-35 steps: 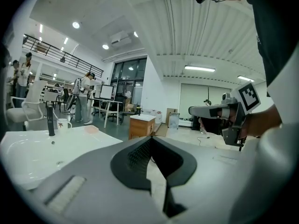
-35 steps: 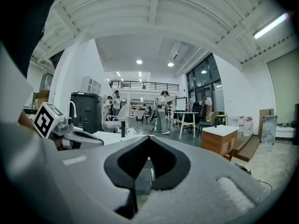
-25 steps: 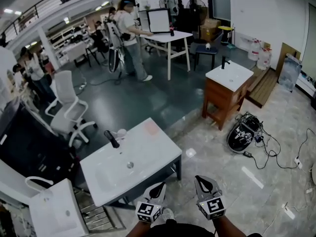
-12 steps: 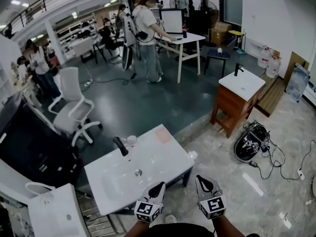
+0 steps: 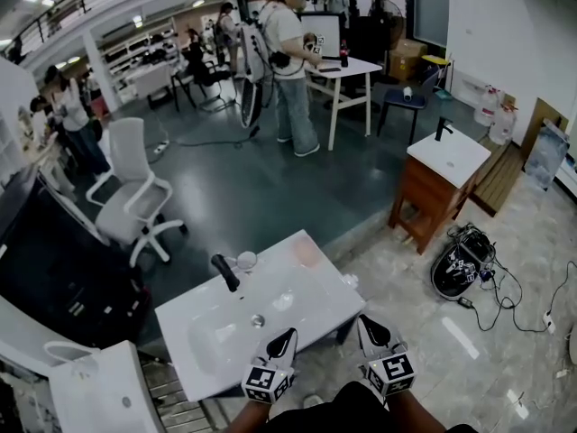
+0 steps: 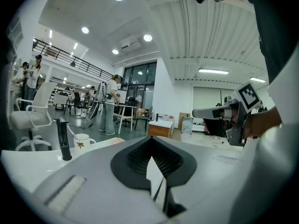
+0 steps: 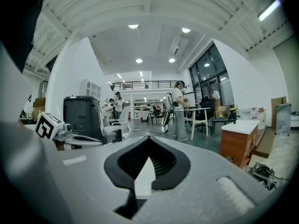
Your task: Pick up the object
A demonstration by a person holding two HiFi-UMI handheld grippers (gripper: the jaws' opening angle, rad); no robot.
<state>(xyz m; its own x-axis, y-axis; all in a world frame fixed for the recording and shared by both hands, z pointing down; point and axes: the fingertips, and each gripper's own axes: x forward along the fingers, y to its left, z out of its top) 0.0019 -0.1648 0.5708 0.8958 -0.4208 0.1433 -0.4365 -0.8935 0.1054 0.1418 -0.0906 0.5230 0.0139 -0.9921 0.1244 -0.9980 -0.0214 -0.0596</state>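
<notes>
**Progress:** nothing is picked up yet. The left gripper (image 5: 281, 338) and the right gripper (image 5: 371, 325) both hang low against the person's body, just off the near right edge of the washstand top. Both are clenched tight and empty. Each gripper's own view shows the pads meeting with nothing between them. By my reading the whole job is left: choose, reach, open, close, lift. I cannot tell which object is meant. The likely candidates all sit on the top, well apart from both grippers.

**Room:**
- A large open workshop with a dark grey smooth floor (image 5: 243, 188) in the far part.
- Pale marble-look tile floor (image 5: 505, 332) lies near and to the right.
- A standing person (image 5: 290, 61) is at a white four-legged table (image 5: 356, 69). Others further back are too small to detail.

**Surface:**
- White rectangular washstand top with moulded basin (image 5: 311, 287), set cornerwise to the view.
- Smaller wooden washstand with white top (image 5: 451, 156), off to the right and well apart.
- White swivel office chair (image 5: 135, 197), beyond the far left edge.

**On the top:**
- Black angled tap (image 5: 225, 271), at the far left edge.
- White ceramic mug (image 5: 244, 260), just beside the tap on the side of the far corner.
- Flat pinkish patch (image 5: 306, 253), at the far corner.
- Small pale lump (image 5: 283, 301), near the middle, too small to identify.
</notes>
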